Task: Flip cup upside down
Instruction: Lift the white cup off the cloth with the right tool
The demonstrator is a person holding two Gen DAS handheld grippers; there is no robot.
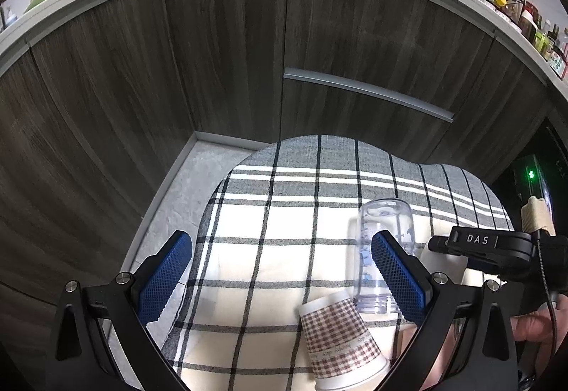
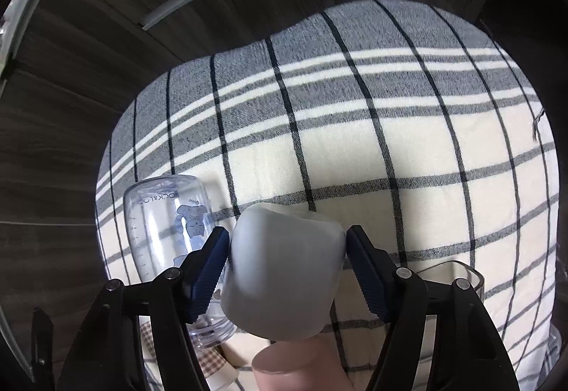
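Observation:
My right gripper (image 2: 287, 249) is shut on a grey-white cup (image 2: 284, 270), held just above the checked cloth (image 2: 390, 142) with its closed base facing away from the camera. The blue pads (image 2: 209, 270) press both sides of the cup. A fingertip shows under the cup. My left gripper (image 1: 280, 270) is open and empty above the cloth (image 1: 284, 213). In the left wrist view the right gripper's black body (image 1: 497, 249) stands at the right, partly hiding the cup (image 1: 443, 263).
A clear plastic bottle (image 1: 385, 249) stands upside down on the cloth and also shows in the right wrist view (image 2: 174, 235). A brown-checked paper cup (image 1: 340, 337) stands inverted near it. A clear container rim (image 2: 458, 270) shows at right. Dark cabinets (image 1: 213, 54) stand behind.

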